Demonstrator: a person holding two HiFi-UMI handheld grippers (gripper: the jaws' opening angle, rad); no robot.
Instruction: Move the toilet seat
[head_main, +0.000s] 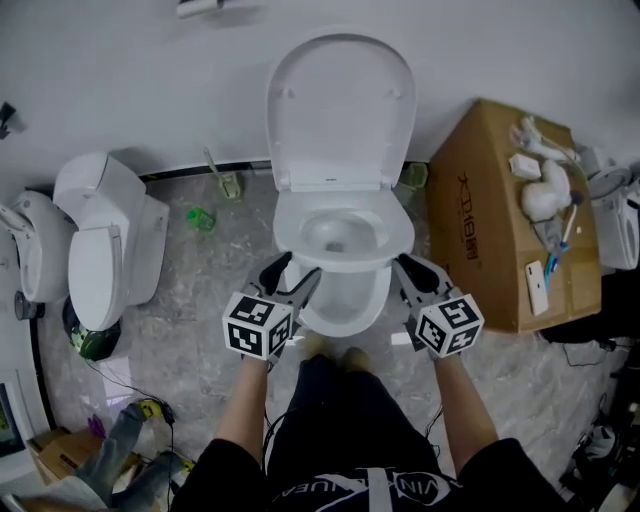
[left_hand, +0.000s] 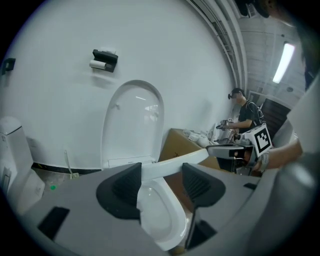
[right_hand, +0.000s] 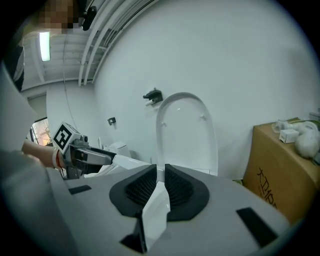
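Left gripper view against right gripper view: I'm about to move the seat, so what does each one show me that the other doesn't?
Left gripper view only: a person in the background, the right gripper seen side-on, and the left gripper with jaws apart and the toilet seat between them.
Right gripper view only: the left gripper seen side-on, and the right gripper's jaws closed on the seat's edge.
Both: the raised lid, the cardboard box and the wall holder.
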